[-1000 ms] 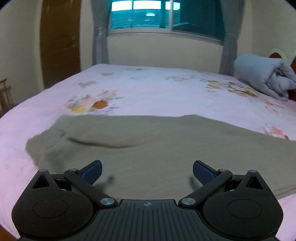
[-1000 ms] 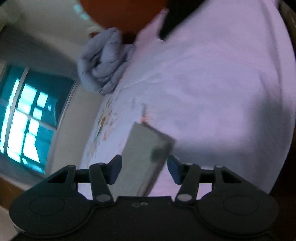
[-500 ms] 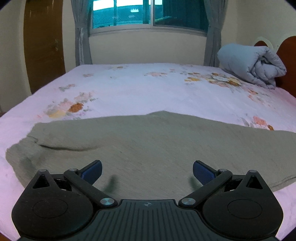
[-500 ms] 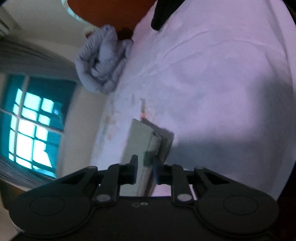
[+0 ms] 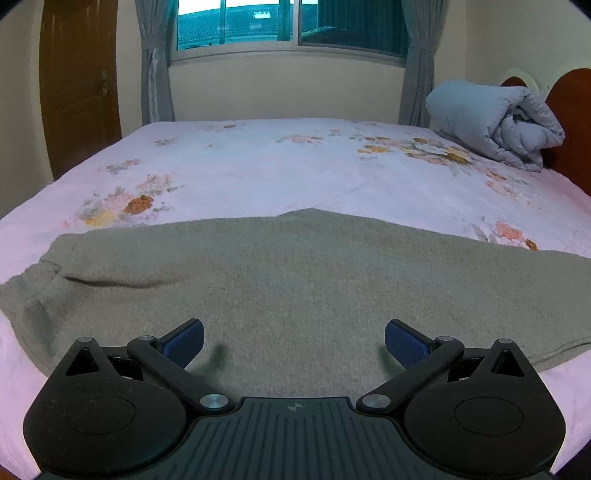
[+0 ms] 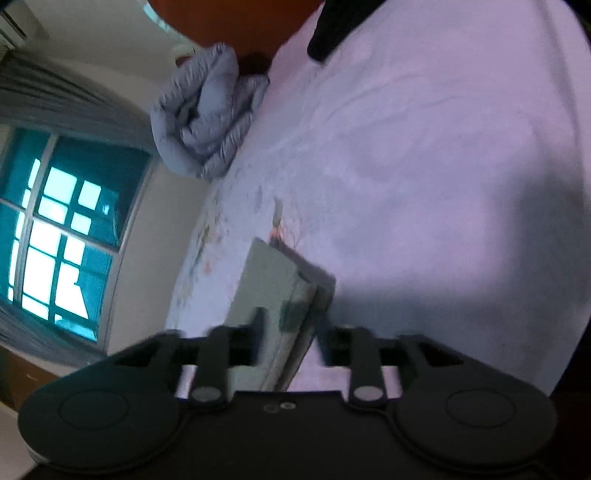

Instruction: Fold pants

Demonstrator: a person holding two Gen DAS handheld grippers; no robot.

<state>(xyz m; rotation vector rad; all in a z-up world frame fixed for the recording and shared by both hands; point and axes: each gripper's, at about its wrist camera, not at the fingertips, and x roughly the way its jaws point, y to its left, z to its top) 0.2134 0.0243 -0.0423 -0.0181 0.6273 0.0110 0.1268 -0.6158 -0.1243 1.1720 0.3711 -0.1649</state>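
Grey-olive pants [image 5: 303, 280] lie flat across the near side of a bed with a pink flowered sheet [image 5: 258, 173]. My left gripper [image 5: 294, 341] is open and empty, hovering just above the middle of the pants. In the tilted right wrist view, the leg end of the pants [image 6: 280, 291] lies between my right gripper's fingers. My right gripper [image 6: 291, 332] is blurred and its fingers stand apart on either side of the cloth edge, which lifts off the sheet [image 6: 424, 155].
A rolled pale-blue duvet [image 5: 495, 118] sits at the far right by the wooden headboard [image 5: 569, 110]; it also shows in the right wrist view [image 6: 207, 122]. A window with grey curtains [image 5: 291, 26] is behind the bed, a wooden door [image 5: 77, 81] at left.
My right gripper closed around the pants' leg end half a second ago, and its fingers have now spread apart again. My left gripper has risen slightly over the pants and stayed open.
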